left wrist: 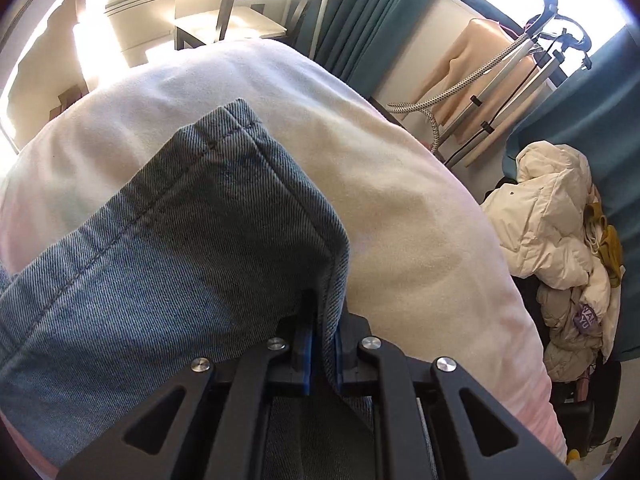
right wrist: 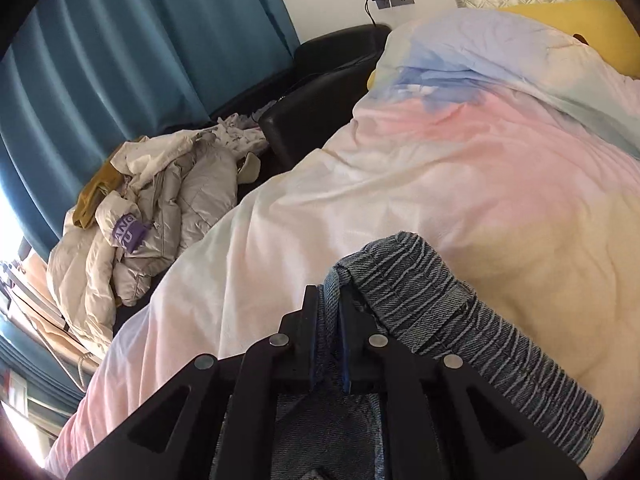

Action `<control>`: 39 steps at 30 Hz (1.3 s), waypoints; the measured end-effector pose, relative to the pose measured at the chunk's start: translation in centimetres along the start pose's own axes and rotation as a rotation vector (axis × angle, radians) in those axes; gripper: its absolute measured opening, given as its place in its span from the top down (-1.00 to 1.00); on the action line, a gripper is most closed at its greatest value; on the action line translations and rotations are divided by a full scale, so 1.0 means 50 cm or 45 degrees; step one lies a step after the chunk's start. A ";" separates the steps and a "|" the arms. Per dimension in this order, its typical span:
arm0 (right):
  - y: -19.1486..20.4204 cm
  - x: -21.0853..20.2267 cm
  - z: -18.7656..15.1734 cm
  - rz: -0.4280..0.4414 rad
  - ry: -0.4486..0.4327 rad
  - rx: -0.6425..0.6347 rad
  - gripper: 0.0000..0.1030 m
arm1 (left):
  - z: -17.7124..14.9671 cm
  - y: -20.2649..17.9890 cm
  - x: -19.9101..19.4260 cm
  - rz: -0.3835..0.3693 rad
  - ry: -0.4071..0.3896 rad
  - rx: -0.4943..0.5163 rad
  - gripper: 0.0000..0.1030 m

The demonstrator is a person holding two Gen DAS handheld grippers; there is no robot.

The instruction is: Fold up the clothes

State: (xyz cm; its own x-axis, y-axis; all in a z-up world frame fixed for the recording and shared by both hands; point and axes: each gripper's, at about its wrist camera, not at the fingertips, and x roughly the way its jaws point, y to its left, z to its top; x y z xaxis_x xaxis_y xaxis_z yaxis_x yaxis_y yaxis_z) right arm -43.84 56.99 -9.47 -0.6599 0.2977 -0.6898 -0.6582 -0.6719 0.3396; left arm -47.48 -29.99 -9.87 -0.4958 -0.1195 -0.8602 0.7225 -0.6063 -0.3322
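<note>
A blue denim garment [left wrist: 180,240] hangs over a pale pastel quilt [left wrist: 400,200] on a bed. In the left wrist view my left gripper [left wrist: 325,320] is shut on a folded denim edge, and the stitched hem rises up and to the left of it. In the right wrist view my right gripper [right wrist: 328,308] is shut on the same denim garment [right wrist: 440,312] beside its ribbed elastic waistband, which runs off to the lower right. The quilt [right wrist: 440,160] lies beneath. The rest of the garment is hidden under the gripper bodies.
A cream puffer jacket pile [left wrist: 552,220] [right wrist: 140,208] lies beside the bed on a black seat [right wrist: 328,92]. Teal curtains [right wrist: 120,60] hang behind it. A garment steamer stand [left wrist: 520,72] is near the window. A yellow pillow [right wrist: 580,28] lies at the bed head.
</note>
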 end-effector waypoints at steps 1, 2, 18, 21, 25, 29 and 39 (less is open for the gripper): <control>-0.002 0.000 0.000 0.005 0.002 0.002 0.82 | 0.002 0.003 -0.006 -0.019 0.004 0.004 0.83; -0.003 -0.003 0.001 0.012 0.006 -0.001 0.81 | 0.003 0.006 -0.013 -0.047 0.006 0.009 0.78; -0.125 -0.277 0.001 0.231 0.177 0.104 -0.38 | -0.142 0.275 -0.244 -0.525 0.230 -0.122 -0.28; -0.153 -0.295 -0.033 0.314 0.317 0.156 -0.45 | -0.193 0.323 -0.224 -0.541 0.337 -0.191 -0.28; -0.174 -0.299 -0.091 0.371 0.450 0.192 -0.46 | -0.249 0.363 -0.171 -0.638 0.434 -0.324 -0.28; -0.183 -0.266 -0.149 0.409 0.569 0.245 -0.47 | -0.275 0.373 -0.131 -0.678 0.428 -0.350 -0.27; -0.172 -0.130 -0.237 0.389 0.541 0.354 -0.51 | -0.235 0.319 -0.086 -0.601 0.109 -0.250 0.29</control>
State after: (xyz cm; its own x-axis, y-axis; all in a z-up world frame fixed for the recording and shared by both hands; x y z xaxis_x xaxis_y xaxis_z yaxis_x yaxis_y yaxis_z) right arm -29.58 52.81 -15.46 -0.6692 -0.2175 -0.7105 -0.5695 -0.4642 0.6784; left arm -28.19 -29.92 -16.02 -0.7543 0.2008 -0.6250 0.5106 -0.4189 -0.7509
